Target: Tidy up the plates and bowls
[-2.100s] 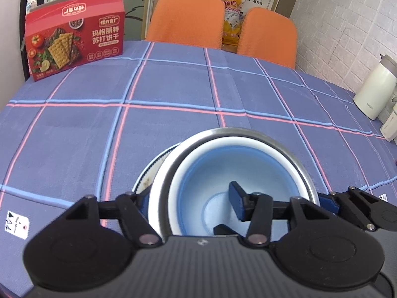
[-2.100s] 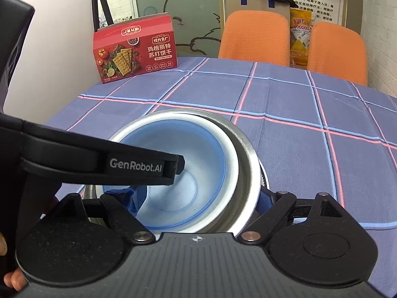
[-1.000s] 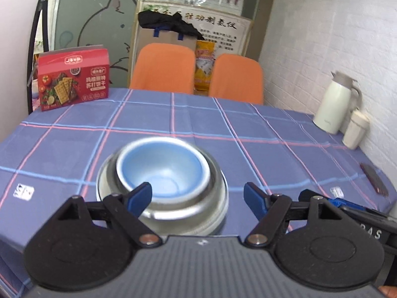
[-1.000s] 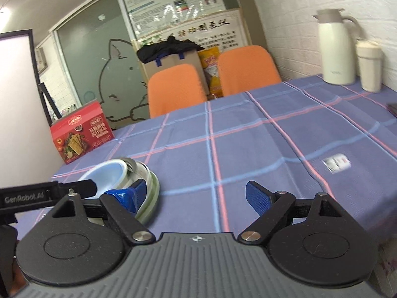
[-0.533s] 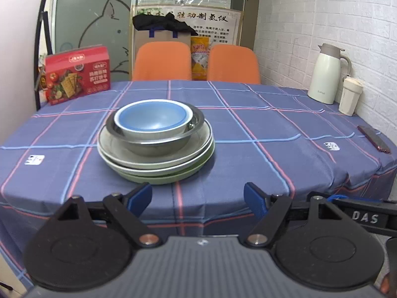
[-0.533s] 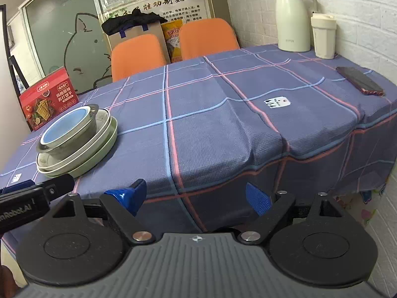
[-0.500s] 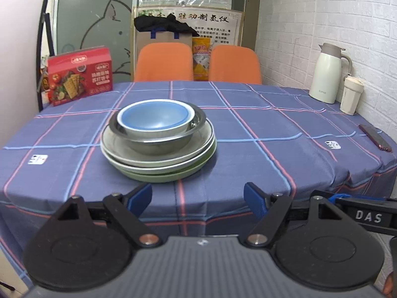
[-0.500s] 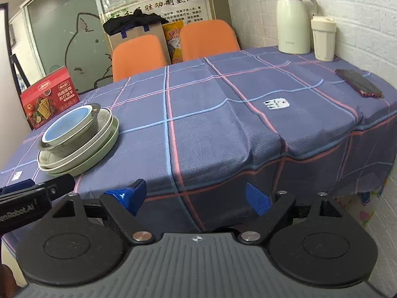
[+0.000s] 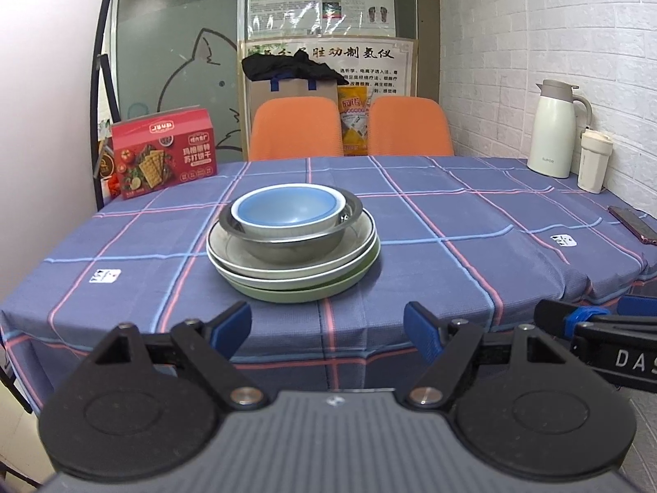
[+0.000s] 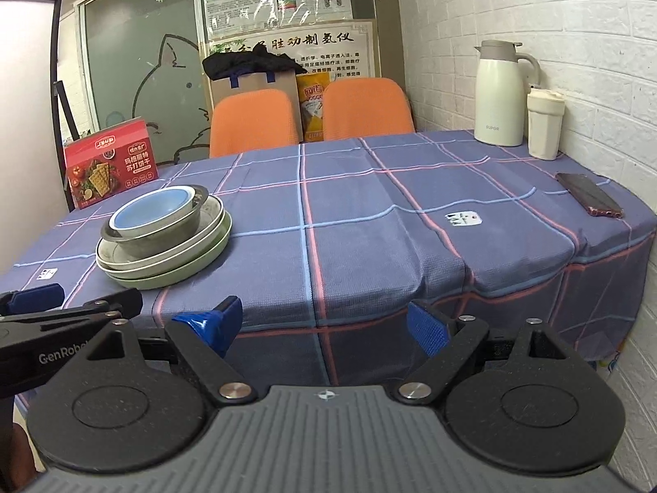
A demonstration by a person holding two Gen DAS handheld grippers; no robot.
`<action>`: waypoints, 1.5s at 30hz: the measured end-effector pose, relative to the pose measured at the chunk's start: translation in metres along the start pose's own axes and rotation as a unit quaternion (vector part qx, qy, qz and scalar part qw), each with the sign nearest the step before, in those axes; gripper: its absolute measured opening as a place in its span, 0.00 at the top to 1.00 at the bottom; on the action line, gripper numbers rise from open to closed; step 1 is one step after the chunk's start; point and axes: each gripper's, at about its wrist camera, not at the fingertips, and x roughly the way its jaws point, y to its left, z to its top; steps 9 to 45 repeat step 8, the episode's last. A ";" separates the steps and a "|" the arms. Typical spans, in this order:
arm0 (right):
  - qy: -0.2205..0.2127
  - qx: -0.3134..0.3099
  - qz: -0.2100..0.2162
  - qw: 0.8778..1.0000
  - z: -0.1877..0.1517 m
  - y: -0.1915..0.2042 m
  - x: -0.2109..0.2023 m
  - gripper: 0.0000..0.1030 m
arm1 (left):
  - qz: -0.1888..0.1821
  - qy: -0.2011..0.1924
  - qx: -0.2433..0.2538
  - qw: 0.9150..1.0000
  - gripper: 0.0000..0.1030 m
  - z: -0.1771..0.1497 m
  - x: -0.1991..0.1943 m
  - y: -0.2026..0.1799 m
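Note:
A blue bowl (image 9: 285, 209) (image 10: 154, 206) sits nested in a steel bowl (image 9: 287, 242) (image 10: 164, 238), which rests on pale plates (image 9: 263, 269) (image 10: 197, 242) over a green plate (image 9: 295, 293) (image 10: 184, 271). The stack stands on the blue checked tablecloth (image 9: 431, 222) (image 10: 369, 205). My left gripper (image 9: 327, 324) is open and empty, held back off the table's front edge, in line with the stack. My right gripper (image 10: 324, 324) is also open and empty, off the front edge and to the right of the stack.
A red cracker box (image 9: 162, 152) (image 10: 111, 168) stands at the table's far left. A white jug (image 9: 556, 129) (image 10: 503, 94), a cup (image 9: 593, 162) (image 10: 544, 125) and a phone (image 9: 632, 224) (image 10: 587, 193) lie along the right side by the brick wall. Two orange chairs (image 9: 295, 127) stand behind the table.
Both grippers have let go of the bowls and pulled back from over the stack to beyond the table's front edge. The stack has stayed in place.

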 end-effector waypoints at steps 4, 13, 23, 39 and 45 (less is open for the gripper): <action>0.015 0.001 0.010 1.000 -0.003 0.002 0.005 0.28 | -0.002 -0.011 -0.005 1.000 0.26 -0.001 -0.002 0.002; 0.011 0.002 0.009 1.000 -0.004 0.004 0.002 0.28 | 0.000 -0.018 -0.011 1.000 0.26 0.000 -0.004 0.003; 0.011 0.002 0.009 1.000 -0.004 0.004 0.002 0.28 | 0.000 -0.018 -0.011 1.000 0.26 0.000 -0.004 0.003; 0.011 0.002 0.009 1.000 -0.004 0.004 0.002 0.28 | 0.000 -0.018 -0.011 1.000 0.26 0.000 -0.004 0.003; 0.011 0.002 0.009 1.000 -0.004 0.004 0.002 0.28 | 0.000 -0.018 -0.011 1.000 0.26 0.000 -0.004 0.003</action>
